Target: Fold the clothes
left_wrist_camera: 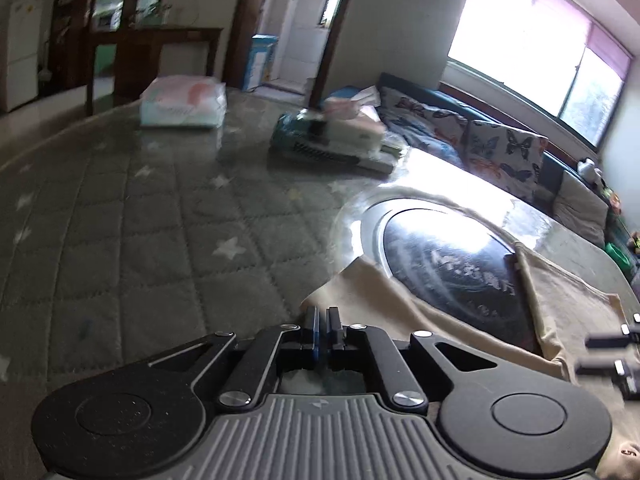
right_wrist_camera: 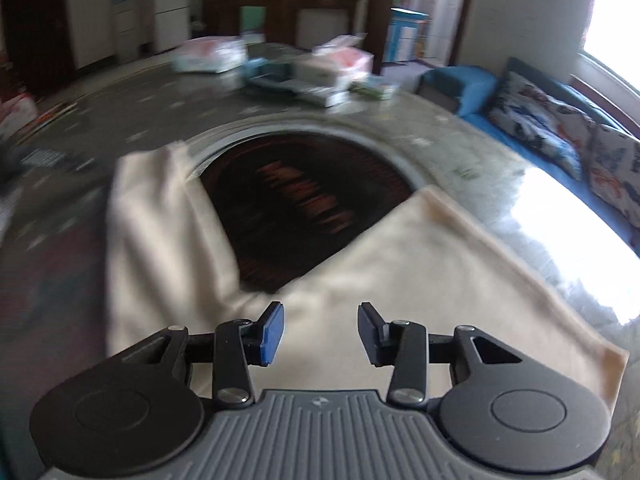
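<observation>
A cream garment (right_wrist_camera: 420, 264) with two legs lies spread on the round table, partly over the dark round centre plate (right_wrist_camera: 304, 200). My right gripper (right_wrist_camera: 321, 330) is open just above the garment's near middle, nothing between its blue pads. In the left wrist view my left gripper (left_wrist_camera: 322, 326) has its jaws nearly together at the corner of one cream leg (left_wrist_camera: 372, 292); whether cloth is pinched I cannot tell. The right gripper's fingers (left_wrist_camera: 612, 356) show at that view's right edge over the cloth.
The table has a grey quilted star cover (left_wrist_camera: 140, 220) under glass. A white packet (left_wrist_camera: 184, 102) and a stack of boxes and packets (left_wrist_camera: 336, 136) stand at the far side. A sofa with butterfly cushions (left_wrist_camera: 500, 148) runs along the right, under a bright window.
</observation>
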Tool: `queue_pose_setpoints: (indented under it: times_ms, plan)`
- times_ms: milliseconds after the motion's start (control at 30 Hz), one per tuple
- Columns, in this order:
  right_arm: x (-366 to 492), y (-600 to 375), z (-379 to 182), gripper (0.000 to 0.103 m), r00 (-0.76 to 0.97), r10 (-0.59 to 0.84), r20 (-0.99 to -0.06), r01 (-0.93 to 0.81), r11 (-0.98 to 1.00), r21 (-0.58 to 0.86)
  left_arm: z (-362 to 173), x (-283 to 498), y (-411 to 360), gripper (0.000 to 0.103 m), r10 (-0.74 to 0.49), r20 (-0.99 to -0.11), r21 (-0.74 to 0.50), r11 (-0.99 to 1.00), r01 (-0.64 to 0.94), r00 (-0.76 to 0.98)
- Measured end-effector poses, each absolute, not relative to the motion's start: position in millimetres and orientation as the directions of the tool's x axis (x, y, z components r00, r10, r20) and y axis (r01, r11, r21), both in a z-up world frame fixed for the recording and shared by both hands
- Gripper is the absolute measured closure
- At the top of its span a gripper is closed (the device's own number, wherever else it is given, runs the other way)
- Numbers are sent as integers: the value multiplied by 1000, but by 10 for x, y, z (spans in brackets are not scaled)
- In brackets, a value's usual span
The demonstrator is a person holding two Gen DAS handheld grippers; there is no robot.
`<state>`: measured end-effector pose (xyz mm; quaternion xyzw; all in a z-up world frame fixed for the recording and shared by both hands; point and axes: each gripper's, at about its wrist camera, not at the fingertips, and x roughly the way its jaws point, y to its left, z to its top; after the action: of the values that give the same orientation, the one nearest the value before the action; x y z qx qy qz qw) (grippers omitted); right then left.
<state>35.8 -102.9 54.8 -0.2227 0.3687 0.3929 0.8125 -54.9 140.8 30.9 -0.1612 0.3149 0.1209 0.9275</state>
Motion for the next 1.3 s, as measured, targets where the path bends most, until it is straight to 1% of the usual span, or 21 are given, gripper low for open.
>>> queue_pose_setpoints:
  times_ms: [33, 67, 133, 200, 233, 300, 333, 467, 500, 567, 600, 633, 733, 867, 967, 1100, 1167, 1200, 1300]
  plan:
    - [253, -1041, 561, 61, 413, 481, -773, -811, 581, -72, 312, -523, 1395, 78, 128, -621, -212, 922, -323, 773]
    - [149, -1052, 575, 60, 406, 488, -773, -819, 570, -71, 306, -492, 1390, 73, 139, -621, -202, 923, -328, 772]
    - [-78, -1068, 599, 60, 390, 504, -771, -836, 545, -67, 284, -442, 1375, 72, 146, -626, -188, 925, -329, 766]
    - [-308, -1074, 613, 60, 372, 520, -769, -853, 519, -62, 254, -393, 1362, 74, 148, -636, -175, 928, -328, 758]
    - [-376, -1058, 592, 60, 369, 522, -769, -858, 510, -66, 239, -374, 1349, 79, 153, -639, -164, 931, -328, 754]
    - [-512, -1025, 551, 62, 363, 527, -768, -867, 492, -73, 223, -372, 1327, 93, 172, -634, -138, 934, -328, 754]
    - [-576, -1008, 529, 62, 362, 528, -768, -872, 483, -79, 218, -375, 1320, 97, 180, -630, -127, 936, -329, 755]
    - [-716, -941, 458, 64, 369, 530, -763, -882, 458, -108, 227, -416, 1333, 99, 221, -611, -101, 931, -352, 760]
    - [-753, -924, 440, 72, 369, 532, -762, -885, 452, -113, 241, -434, 1352, 99, 227, -604, -103, 928, -357, 764]
    - [-805, -893, 421, 80, 377, 534, -757, -887, 444, -129, 275, -462, 1386, 99, 235, -591, -104, 926, -362, 771]
    - [-818, -880, 418, 88, 381, 533, -755, -886, 443, -135, 293, -474, 1402, 99, 238, -585, -104, 926, -363, 775]
    - [-811, -870, 420, 91, 381, 533, -756, -882, 454, -125, 311, -486, 1419, 99, 241, -580, -104, 926, -364, 779]
    - [-804, -837, 421, 94, 372, 539, -756, -877, 470, -96, 384, -524, 1486, 99, 250, -560, -107, 924, -368, 790]
    - [-835, -770, 408, 94, 343, 568, -748, -886, 461, -56, 436, -536, 1601, 99, 292, -548, -83, 914, -398, 784]
    - [-862, -711, 407, 94, 322, 593, -738, -897, 440, -38, 384, -503, 1686, 99, 305, -574, -65, 908, -414, 760]
    - [-839, -765, 525, 87, 324, 620, -715, -884, 468, 5, 273, -478, 1724, 99, 315, -606, -34, 907, -419, 731]
    - [-811, -880, 614, 83, 351, 619, -703, -863, 505, 14, 238, -484, 1724, 99, 315, -612, -33, 906, -422, 726]
    - [-790, -953, 648, 80, 373, 607, -701, -847, 531, 9, 228, -483, 1718, 99, 317, -612, -29, 907, -420, 725]
    - [-727, -1204, 676, 78, 431, 553, -713, -794, 608, -8, 201, -470, 1699, 98, 323, -614, -13, 908, -419, 720]
